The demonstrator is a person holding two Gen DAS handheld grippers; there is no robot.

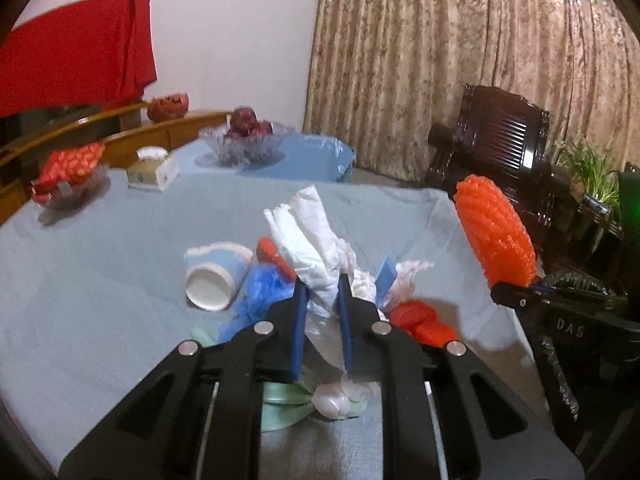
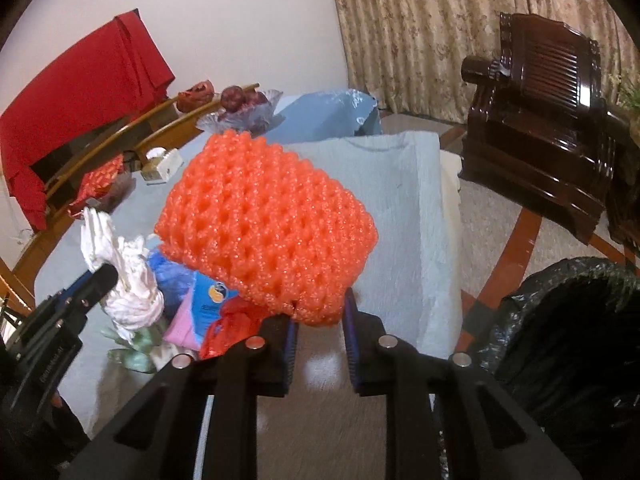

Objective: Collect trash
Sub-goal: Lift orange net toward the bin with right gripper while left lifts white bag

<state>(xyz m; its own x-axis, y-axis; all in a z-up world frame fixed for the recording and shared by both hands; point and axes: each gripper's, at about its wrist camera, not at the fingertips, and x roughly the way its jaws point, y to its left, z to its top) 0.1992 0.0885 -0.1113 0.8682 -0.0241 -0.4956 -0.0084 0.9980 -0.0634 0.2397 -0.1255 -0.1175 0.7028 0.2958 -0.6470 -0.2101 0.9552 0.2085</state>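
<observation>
My left gripper [image 1: 323,286] is shut on a crumpled white paper wad [image 1: 308,236], held up over the trash pile on the light blue tablecloth [image 1: 100,272]. Under it lie a tipped paper cup [image 1: 214,276], a blue plastic bag [image 1: 260,292], a red bag [image 1: 420,320] and pale green and white wrappers [image 1: 320,398]. My right gripper [image 2: 320,314] is shut on the lower edge of an orange foam fruit net [image 2: 264,220], raised above the table's right side. The net [image 1: 496,232] also shows at the right of the left wrist view.
A bin lined with a black bag [image 2: 568,320] stands on the floor right of the table. A glass fruit bowl [image 1: 244,140], a tissue box [image 1: 154,168] and a dish of red packets [image 1: 68,176] sit at the table's far side. A dark wooden armchair [image 2: 540,120] stands behind.
</observation>
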